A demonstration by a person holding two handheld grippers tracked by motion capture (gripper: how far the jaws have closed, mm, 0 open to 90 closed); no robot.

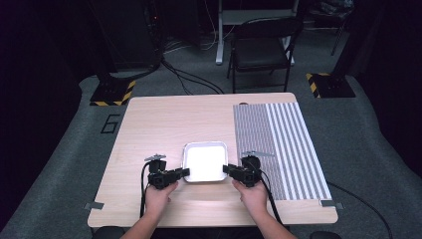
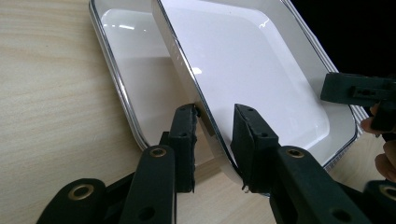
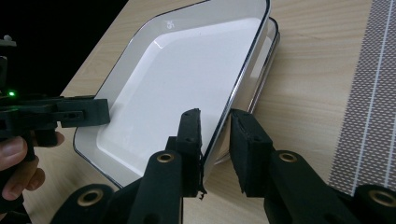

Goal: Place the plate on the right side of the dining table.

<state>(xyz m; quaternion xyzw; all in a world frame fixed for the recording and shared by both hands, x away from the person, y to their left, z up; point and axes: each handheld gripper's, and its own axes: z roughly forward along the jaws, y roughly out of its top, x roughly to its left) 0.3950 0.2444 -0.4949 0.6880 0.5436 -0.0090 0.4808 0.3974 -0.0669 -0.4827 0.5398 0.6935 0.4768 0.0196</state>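
A: Entry. Two white square trays with thin dark rims sit stacked near the middle of the pale wooden surface [image 1: 164,119]. The upper tray [image 2: 247,70] is tilted off the lower tray [image 2: 135,70]. Left claw [image 2: 212,140] straddles the upper tray's left rim, jaws narrow, just gripping it; right claw [image 3: 215,144] likewise on the right rim.

B: Technique?

A: Lift both sides evenly and keep it level, so the lower one isn't dragged along.

B: Contents?

A: Both trays look empty. A grey striped mat [image 1: 283,144] lies to the right.
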